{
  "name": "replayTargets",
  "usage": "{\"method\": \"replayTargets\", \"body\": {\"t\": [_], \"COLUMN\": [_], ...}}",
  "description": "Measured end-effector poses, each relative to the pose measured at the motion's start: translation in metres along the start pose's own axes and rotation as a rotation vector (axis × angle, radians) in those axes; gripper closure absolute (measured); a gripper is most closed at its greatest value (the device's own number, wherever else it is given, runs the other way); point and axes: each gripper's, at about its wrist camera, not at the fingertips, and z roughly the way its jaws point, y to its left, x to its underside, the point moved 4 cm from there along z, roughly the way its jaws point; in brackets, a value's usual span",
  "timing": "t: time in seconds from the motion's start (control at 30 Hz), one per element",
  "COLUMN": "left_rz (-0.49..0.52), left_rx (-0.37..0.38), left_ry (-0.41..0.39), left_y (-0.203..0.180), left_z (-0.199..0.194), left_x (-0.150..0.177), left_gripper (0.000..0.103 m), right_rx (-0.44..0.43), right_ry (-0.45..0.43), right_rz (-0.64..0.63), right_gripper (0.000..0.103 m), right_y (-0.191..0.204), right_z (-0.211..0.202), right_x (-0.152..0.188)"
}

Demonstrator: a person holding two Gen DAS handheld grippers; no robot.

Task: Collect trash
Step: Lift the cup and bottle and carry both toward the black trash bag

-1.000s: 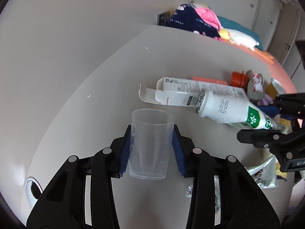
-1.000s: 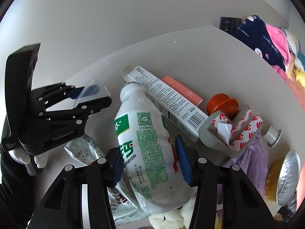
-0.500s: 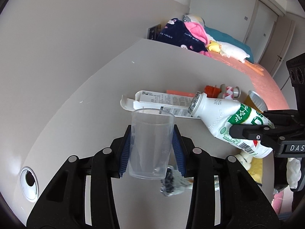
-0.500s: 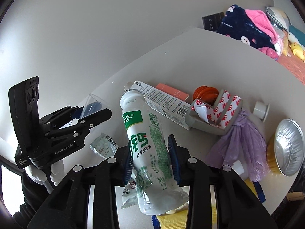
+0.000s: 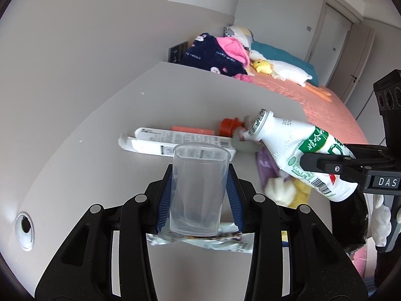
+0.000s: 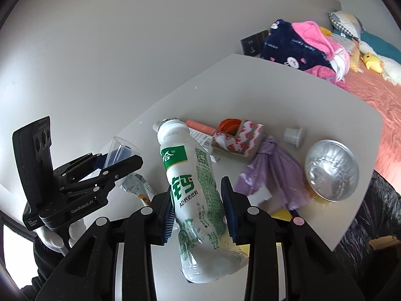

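Pretty clearly a bedroom in someone's home. In the left wrist view, up around 1 o'clock, there's a bed (image 5: 325,105) with a salmon-pink cover, a teal pillow (image 5: 283,59), a yellow duck plushie (image 5: 262,67) and a white stuffed toy (image 5: 290,71) lying on it. A pile of navy and pink fleece clothes (image 5: 215,55) sits at 12 o'clock, against the plain white wall with a dark switch plate (image 5: 178,51) just beside it. Closet-style doors (image 5: 333,40) stand at about 2 o'clock. The grey surface (image 5: 105,135) butts right up to the bed and has a cable hole (image 5: 24,230) at 8 o'clock, so it's a bedside desk.
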Motion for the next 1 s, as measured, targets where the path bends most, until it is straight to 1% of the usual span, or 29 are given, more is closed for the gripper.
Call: {"method": "replayTargets", "body": {"t": [0.37, 1.0], "left_rz": [0.042, 0.138], "left_rx": [0.085, 0.236], "left_ry": [0.020, 0.065], "left_y": [-0.060, -0.164], "left_z": [0.009, 0.032], "left_x": [0.002, -0.003], "left_gripper": [0.063, 0.063], "right_rx": [0.038, 0.124], "right_ry": [-0.048, -0.122], "right_rz": [0.046, 0.141], "right_gripper": [0.067, 0.067], "right_y": [-0.030, -0.096], "right_z": [-0.041, -0.109], "right_x": [0.015, 0.043]}}
